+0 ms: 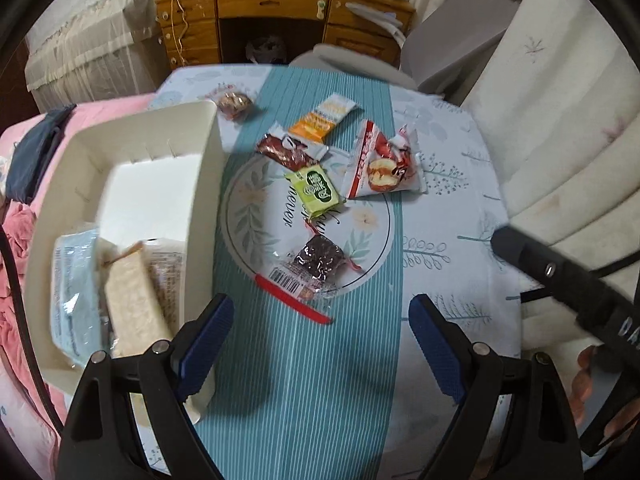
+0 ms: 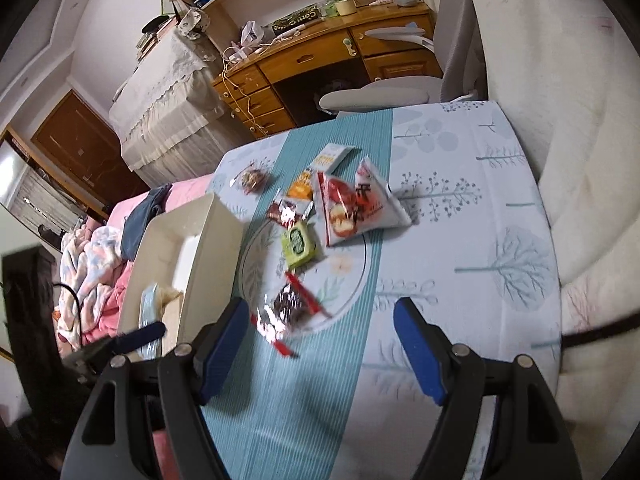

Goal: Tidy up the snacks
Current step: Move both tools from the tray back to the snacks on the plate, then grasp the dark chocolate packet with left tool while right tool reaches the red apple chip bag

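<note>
Snack packets lie loose on the teal striped table runner [image 1: 304, 380], the dark clear-wrapped one [image 1: 318, 266] nearest me, beside the cream plastic bin [image 1: 160, 148]. Both my left gripper [image 1: 320, 344] and right gripper [image 2: 316, 350] hang with jaws apart, empty.

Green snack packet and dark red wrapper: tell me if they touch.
Touching. In the left wrist view the green snack packet has its upper corner against the dark red wrapper, with no cloth showing between them.

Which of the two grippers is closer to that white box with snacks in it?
Left. The left gripper hovers right beside the white box; the right gripper is farther out over the table.
</note>
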